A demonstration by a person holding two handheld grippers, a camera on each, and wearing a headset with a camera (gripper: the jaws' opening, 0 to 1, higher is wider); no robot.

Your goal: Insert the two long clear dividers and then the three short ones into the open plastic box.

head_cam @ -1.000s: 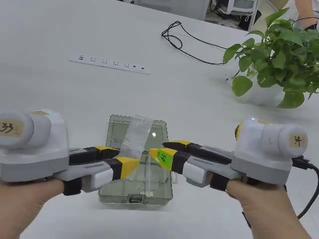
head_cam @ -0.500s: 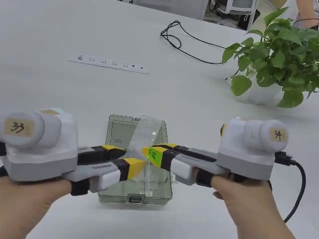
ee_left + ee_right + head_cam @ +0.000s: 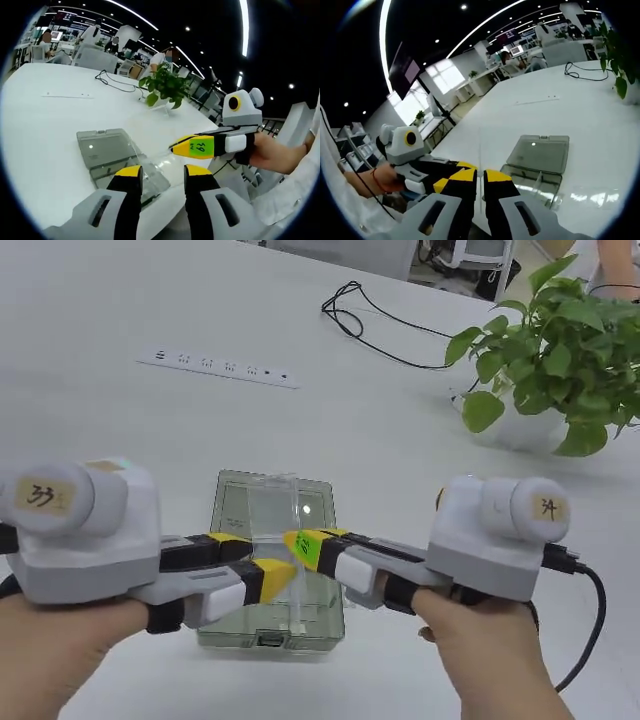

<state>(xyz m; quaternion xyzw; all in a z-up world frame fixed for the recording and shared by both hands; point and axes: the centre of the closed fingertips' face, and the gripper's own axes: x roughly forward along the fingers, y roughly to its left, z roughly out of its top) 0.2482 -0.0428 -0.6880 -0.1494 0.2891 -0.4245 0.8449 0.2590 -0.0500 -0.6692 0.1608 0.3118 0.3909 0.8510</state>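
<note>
While the left tongs [image 3: 255, 558] reach in from the lower left of the head view, their yellow-tipped jaws stand apart, with an open gap between them in the left gripper view. At the upper left of that head view a white power strip [image 3: 220, 368] lies on the pale surface [image 3: 120, 450], well apart from the work.

Low in the centre sits the open plastic box [image 3: 232, 625], its lid [image 3: 232, 502] tipped back on the far side. A clear divider [image 3: 272, 515] stands upright over the box, in front of the lid. Whether the left jaws touch it I cannot tell. Inside the box a second divider [image 3: 297, 602] stands on edge.

Just right of centre, the right tongs [image 3: 310, 540] point left toward the left pair, their tips close together above the box. In the right gripper view the jaws are pressed nearly together on the divider — it rises edge-on from between them as a thin line.

A black cable [image 3: 370, 325] loops at the top, and a leafy green plant [image 3: 560, 360] fills the upper right corner.
</note>
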